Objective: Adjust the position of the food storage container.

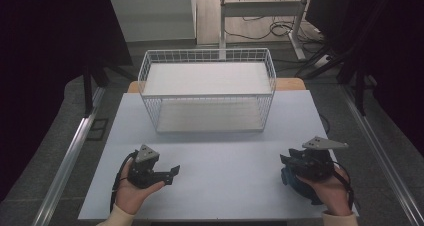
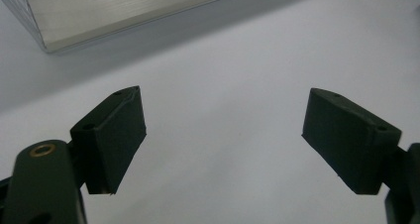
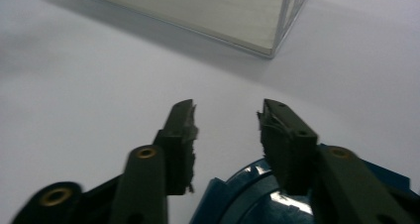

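Two grippers wait at the near edge of the table point(image 1: 215, 156): the left gripper point(image 1: 172, 173) rests with jaws wide and nothing between them, while the right gripper point(image 3: 225, 130) has its jaws half closed above a dark blue object point(image 3: 247, 194), whose rim lies just under them, not yet pinched. Farther back stands the white wire basket point(image 1: 207, 88), bare inside and well apart from both, seemingly where the blue piece belongs.

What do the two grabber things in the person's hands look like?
Both are black. The left gripper and the right gripper each carry a grey three-cornered plate on top and trail a black cable. Up close, the left gripper has chunky black pads and a brass-coloured ring. The person's sleeves are cream-coloured.
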`<move>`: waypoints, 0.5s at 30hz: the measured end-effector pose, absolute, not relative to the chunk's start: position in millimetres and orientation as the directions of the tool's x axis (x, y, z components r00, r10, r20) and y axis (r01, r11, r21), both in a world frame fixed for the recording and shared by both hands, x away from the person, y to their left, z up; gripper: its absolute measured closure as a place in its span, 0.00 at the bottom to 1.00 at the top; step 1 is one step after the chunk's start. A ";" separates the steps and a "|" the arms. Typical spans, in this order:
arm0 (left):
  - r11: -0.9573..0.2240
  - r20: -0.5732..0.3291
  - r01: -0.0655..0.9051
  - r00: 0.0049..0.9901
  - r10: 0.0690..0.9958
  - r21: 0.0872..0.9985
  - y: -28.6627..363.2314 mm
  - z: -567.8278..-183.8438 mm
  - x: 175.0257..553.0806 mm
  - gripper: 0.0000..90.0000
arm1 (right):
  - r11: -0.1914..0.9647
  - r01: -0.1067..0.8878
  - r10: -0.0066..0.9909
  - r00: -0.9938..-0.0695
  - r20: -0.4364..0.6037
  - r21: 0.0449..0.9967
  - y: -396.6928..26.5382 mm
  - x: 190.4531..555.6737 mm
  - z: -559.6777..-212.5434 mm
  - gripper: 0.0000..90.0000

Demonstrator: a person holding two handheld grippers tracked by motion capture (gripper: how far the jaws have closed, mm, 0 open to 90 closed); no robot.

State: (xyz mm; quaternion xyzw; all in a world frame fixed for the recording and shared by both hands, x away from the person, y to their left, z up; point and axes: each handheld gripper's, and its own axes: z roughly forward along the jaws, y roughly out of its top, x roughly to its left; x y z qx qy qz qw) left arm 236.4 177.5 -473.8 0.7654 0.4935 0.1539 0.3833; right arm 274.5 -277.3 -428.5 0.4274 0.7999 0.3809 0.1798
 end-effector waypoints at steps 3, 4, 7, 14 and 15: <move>-0.219 -0.142 0.643 0.461 0.876 0.734 178.3 -475.5 237.0 0.18 | 0.349 0.549 0.825 -0.565 0.029 0.759 -280.7 274.5 -427.8 0.75; -0.219 -0.140 0.644 0.458 0.878 0.733 178.6 -475.7 236.7 0.18 | 0.353 0.551 0.828 -0.560 0.021 0.756 -284.3 274.1 -426.9 0.83; -0.224 -0.135 0.641 0.461 0.877 0.734 178.0 -474.6 235.5 0.18 | 0.360 0.555 0.833 -0.553 0.008 0.750 -291.1 273.0 -426.0 0.91; -0.225 -0.131 0.640 0.459 0.879 0.734 178.1 -473.9 234.9 0.18 | 0.355 0.571 0.868 -0.495 -0.035 0.741 -311.5 267.1 -424.5 0.99; -0.223 -0.132 0.640 0.458 0.879 0.735 178.5 -473.9 235.0 0.18 | 0.350 0.575 0.878 -0.476 -0.046 0.739 -315.0 265.7 -424.2 0.99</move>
